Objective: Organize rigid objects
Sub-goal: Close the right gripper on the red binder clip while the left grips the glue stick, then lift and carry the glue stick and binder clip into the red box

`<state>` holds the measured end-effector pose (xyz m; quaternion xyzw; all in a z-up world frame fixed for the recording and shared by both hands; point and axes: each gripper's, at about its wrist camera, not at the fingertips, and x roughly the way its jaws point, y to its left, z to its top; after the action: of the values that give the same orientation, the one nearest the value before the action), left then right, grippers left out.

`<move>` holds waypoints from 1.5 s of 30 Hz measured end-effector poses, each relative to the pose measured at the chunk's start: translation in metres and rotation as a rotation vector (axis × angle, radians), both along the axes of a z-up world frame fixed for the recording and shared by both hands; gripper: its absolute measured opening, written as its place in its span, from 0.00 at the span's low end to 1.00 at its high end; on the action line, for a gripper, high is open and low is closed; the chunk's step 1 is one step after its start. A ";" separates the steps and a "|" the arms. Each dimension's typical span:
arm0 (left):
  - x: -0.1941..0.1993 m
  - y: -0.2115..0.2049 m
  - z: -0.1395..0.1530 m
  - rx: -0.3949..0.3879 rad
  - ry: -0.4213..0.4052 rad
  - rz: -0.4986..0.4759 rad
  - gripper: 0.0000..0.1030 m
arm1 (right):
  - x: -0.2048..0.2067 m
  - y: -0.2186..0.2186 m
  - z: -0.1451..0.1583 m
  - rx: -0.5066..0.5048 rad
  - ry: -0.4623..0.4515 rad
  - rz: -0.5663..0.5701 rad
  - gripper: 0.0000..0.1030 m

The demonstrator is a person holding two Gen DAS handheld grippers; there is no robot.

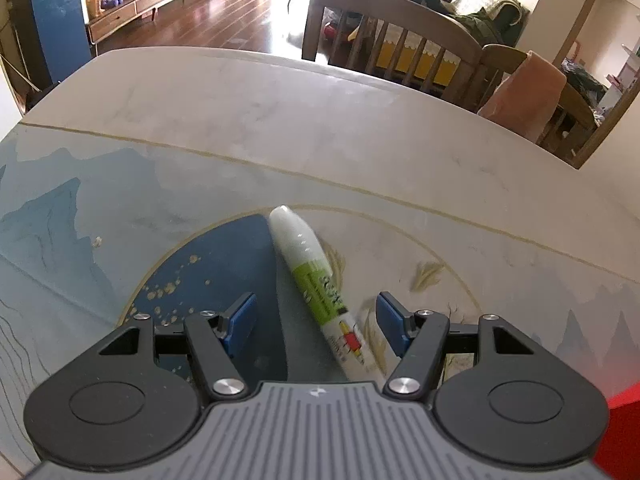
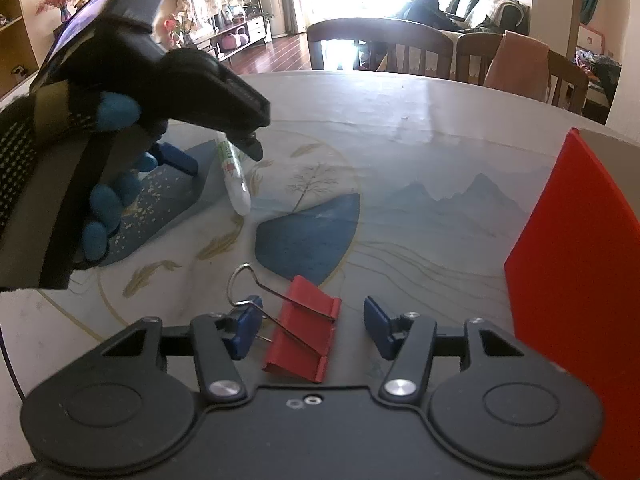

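Lying flat on the table mat (image 1: 360, 168), the glue pen (image 1: 316, 284) sat between the left gripper (image 1: 316, 320) – wide open, ready to pinch. The right gripper (image 2: 312, 326), open too, straddled the red clip (image 2: 304, 340) near the red box (image 2: 572, 264).

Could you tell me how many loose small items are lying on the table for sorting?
2. A white and green plastic marker pen lies between the open left gripper fingers; a red metal binder clip lies between the open right gripper fingers. Others may be out of view.
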<state>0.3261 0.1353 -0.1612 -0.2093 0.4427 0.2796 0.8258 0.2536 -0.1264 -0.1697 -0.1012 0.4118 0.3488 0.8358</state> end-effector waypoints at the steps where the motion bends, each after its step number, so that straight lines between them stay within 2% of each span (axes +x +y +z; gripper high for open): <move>1: 0.002 -0.001 0.000 0.005 0.003 0.002 0.63 | 0.000 0.001 0.000 -0.004 -0.005 -0.001 0.53; 3: 0.004 -0.003 -0.001 0.019 0.011 0.003 0.61 | -0.001 0.003 -0.001 -0.011 -0.014 0.000 0.50; 4: 0.004 -0.005 -0.001 0.030 0.011 -0.001 0.54 | -0.001 0.004 -0.001 -0.012 -0.019 0.000 0.46; 5: 0.005 -0.006 -0.001 0.043 0.012 -0.005 0.42 | -0.001 0.005 -0.001 -0.013 -0.022 -0.001 0.43; 7: 0.003 -0.007 -0.001 0.057 0.011 -0.010 0.31 | -0.001 0.005 -0.001 -0.016 -0.028 -0.006 0.39; 13: -0.009 0.001 -0.001 0.032 -0.017 -0.034 0.17 | -0.002 -0.001 0.000 -0.003 -0.011 -0.027 0.32; 22: -0.057 0.005 0.002 -0.006 -0.029 -0.111 0.17 | -0.017 -0.023 0.012 0.035 0.036 -0.059 0.31; 30: -0.114 -0.012 0.009 -0.059 -0.031 -0.162 0.17 | -0.044 -0.045 0.032 0.057 0.062 -0.094 0.31; 35: -0.146 -0.027 0.026 -0.089 -0.050 -0.201 0.17 | -0.062 -0.055 0.049 0.071 0.059 -0.115 0.31; 45: -0.193 -0.063 0.070 -0.119 -0.097 -0.311 0.17 | -0.102 -0.073 0.098 0.119 -0.005 -0.182 0.31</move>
<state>0.1331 0.0720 -0.0914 -0.2002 0.4452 0.1115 0.8656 0.1512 -0.1997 -0.0720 -0.0143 0.3957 0.2953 0.8695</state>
